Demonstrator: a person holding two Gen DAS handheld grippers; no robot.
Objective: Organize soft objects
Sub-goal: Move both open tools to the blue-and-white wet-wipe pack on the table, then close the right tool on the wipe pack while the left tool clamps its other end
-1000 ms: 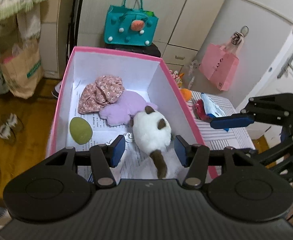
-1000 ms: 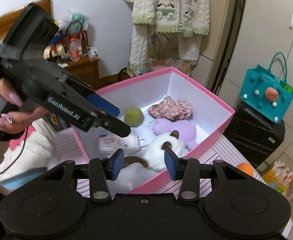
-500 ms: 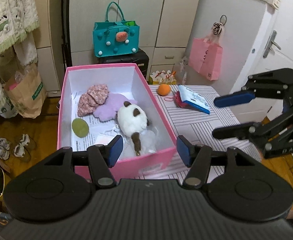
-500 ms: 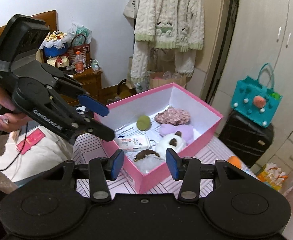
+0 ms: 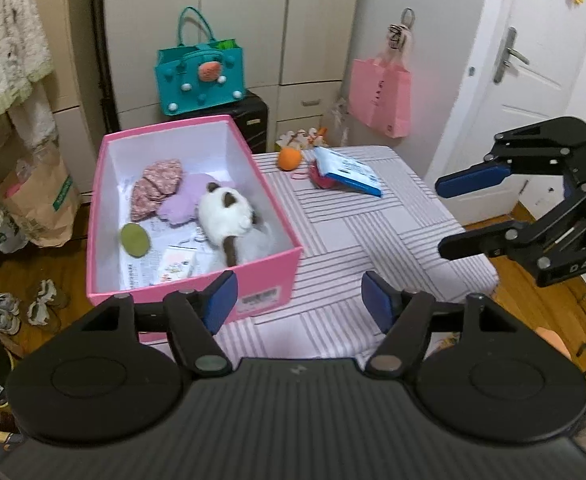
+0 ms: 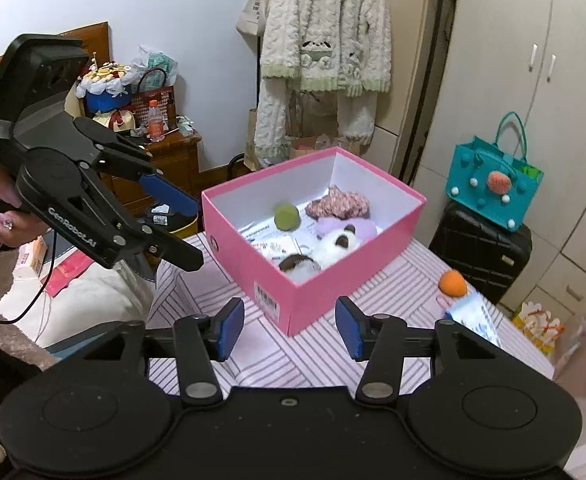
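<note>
Both grippers, left gripper (image 5: 299,300) and right gripper (image 6: 289,328), hang empty with jaws opening. Next should come the orange plush ball (image 5: 290,159) at the counter's far edge, beside the pink box (image 5: 267,266); grip it gently.

Cream wardrobes (image 5: 253,20) line the wall beside a white door (image 5: 541,80) over wooden floor (image 5: 533,300).

"GenRobot.AI" reads in white along the black body of the left gripper (image 6: 191,224), seen from the right wrist view. The right gripper (image 5: 449,214) shows the letters "DAS" on its dark frame. The barcode label (image 6: 268,301) on the pink box (image 6: 325,284) is too small to read.
</note>
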